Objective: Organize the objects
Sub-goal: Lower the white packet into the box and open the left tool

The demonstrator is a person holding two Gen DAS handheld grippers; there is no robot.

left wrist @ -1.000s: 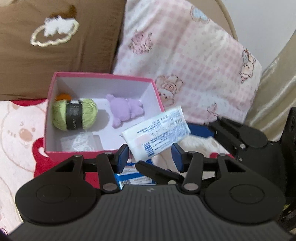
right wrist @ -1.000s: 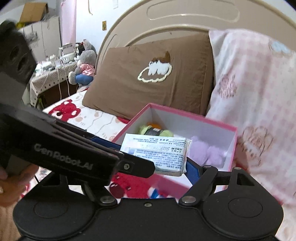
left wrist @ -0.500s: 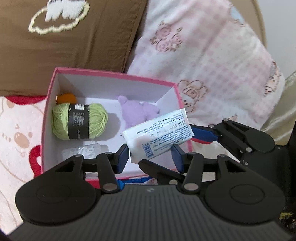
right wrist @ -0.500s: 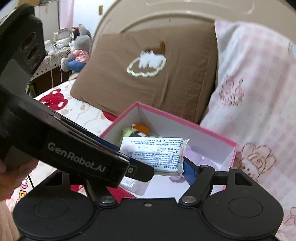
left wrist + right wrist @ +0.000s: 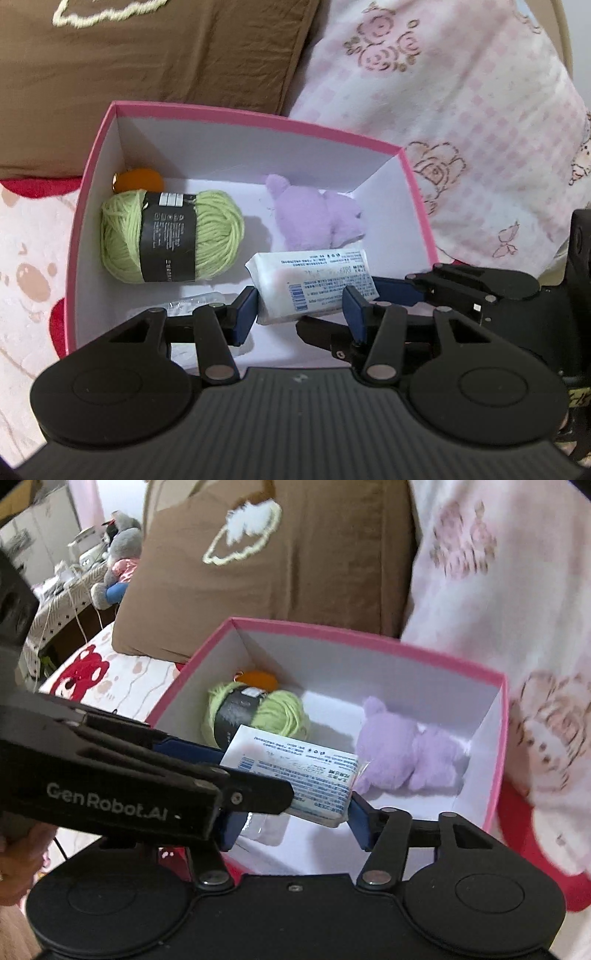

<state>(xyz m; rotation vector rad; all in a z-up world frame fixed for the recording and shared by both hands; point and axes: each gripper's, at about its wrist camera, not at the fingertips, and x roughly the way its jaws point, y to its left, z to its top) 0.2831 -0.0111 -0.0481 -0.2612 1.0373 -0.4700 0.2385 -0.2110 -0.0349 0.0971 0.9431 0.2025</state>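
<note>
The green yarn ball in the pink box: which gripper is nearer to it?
Left. The left gripper is beside the green yarn ball; the right gripper is farther, toward the box's other side; both hold the tissue pack.

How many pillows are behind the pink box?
2: a brown pillow behind the box's left part, and a pink checked pillow behind its right part. More may be out of view.

Pink box (image 5: 243,118) with white inside, green yarn (image 5: 218,236), lilac plush (image 5: 317,218), brown pillow (image 5: 147,59)
</note>
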